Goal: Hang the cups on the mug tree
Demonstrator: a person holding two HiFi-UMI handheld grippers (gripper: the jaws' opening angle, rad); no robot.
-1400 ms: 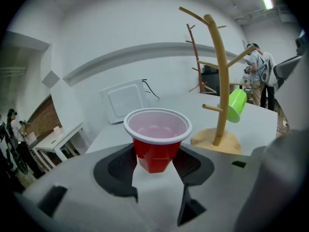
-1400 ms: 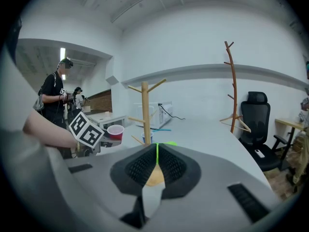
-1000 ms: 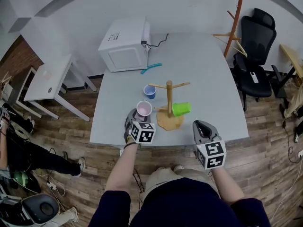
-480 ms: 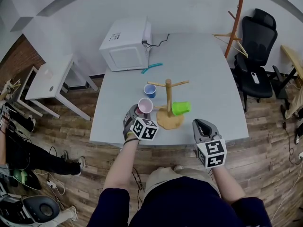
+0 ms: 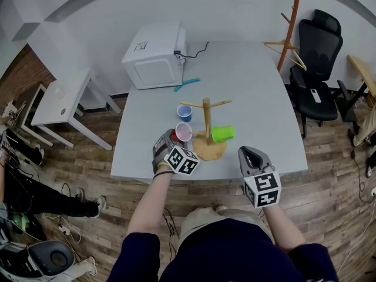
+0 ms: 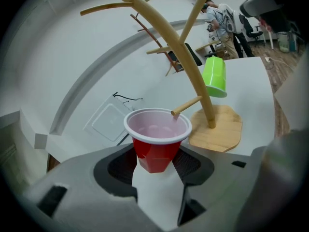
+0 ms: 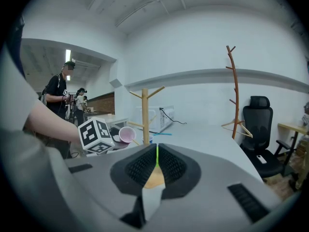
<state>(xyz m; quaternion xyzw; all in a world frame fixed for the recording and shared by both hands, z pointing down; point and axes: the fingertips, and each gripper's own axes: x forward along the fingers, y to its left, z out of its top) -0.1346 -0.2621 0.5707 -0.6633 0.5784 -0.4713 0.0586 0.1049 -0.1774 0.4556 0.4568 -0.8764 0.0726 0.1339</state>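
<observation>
My left gripper (image 5: 174, 140) is shut on a red cup (image 5: 183, 133) with a white rim, gripping its lower body (image 6: 155, 154). The cup is tipped with its mouth towards the wooden mug tree (image 5: 207, 122). In the left gripper view the tip of a low peg (image 6: 186, 105) sits at the cup's rim. A green cup (image 5: 223, 135) hangs on a low peg on the tree's right side. A blue cup (image 5: 185, 113) stands on the table behind the red one. My right gripper (image 5: 249, 155) is shut and empty near the table's front edge, right of the tree's base (image 5: 210, 150).
A white microwave (image 5: 155, 54) stands at the table's back left, with a teal tool (image 5: 187, 84) in front of it. A wooden coat stand (image 5: 291, 28) and a black office chair (image 5: 317, 63) are at the right. A small white table (image 5: 61, 98) stands left.
My left gripper has rolled and shifted slightly right, tipping the red cup's mouth towards the tree's low peg. The right gripper has stayed still.
</observation>
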